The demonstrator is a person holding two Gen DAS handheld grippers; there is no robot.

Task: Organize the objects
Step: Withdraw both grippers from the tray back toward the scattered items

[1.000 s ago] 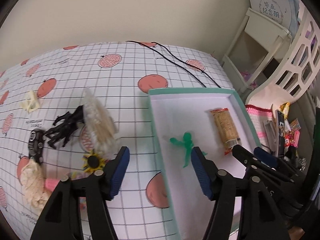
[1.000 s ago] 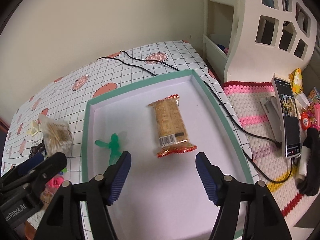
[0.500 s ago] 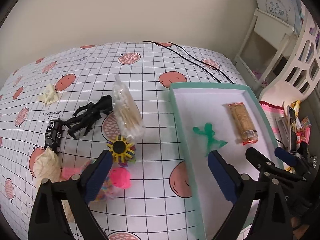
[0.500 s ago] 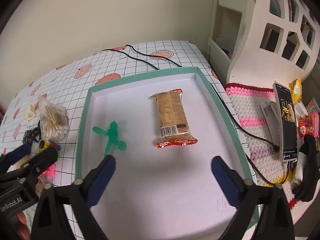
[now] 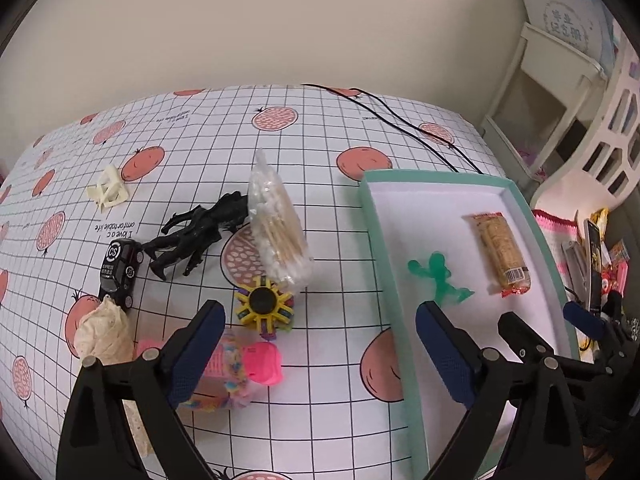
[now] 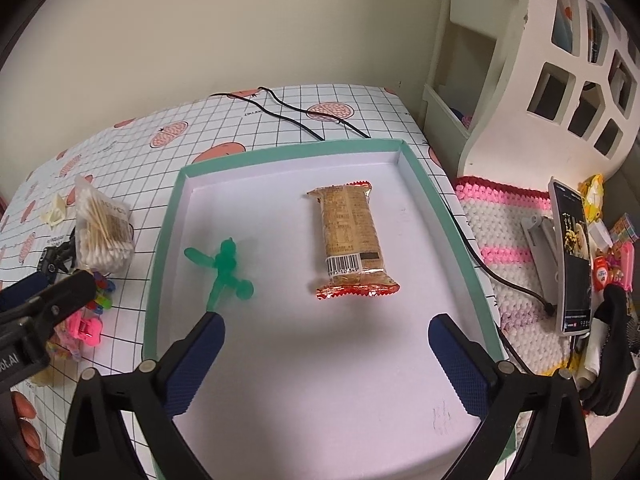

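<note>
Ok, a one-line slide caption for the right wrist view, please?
Right gripper, open and empty, hangs over the green-rimmed tray holding a green toy figure and a wrapped snack bar.

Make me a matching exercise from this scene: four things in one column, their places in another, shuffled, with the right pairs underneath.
Things:
1. snack bar
2. toy car
3. bag of cotton swabs
4. phone

Places:
A. on the tablecloth, beside the black figure
B. on the crocheted mat
C. in the green-rimmed tray
D. on the tablecloth, just beyond the yellow spiky toy

Pairs: 1-C, 2-A, 3-D, 4-B
</note>
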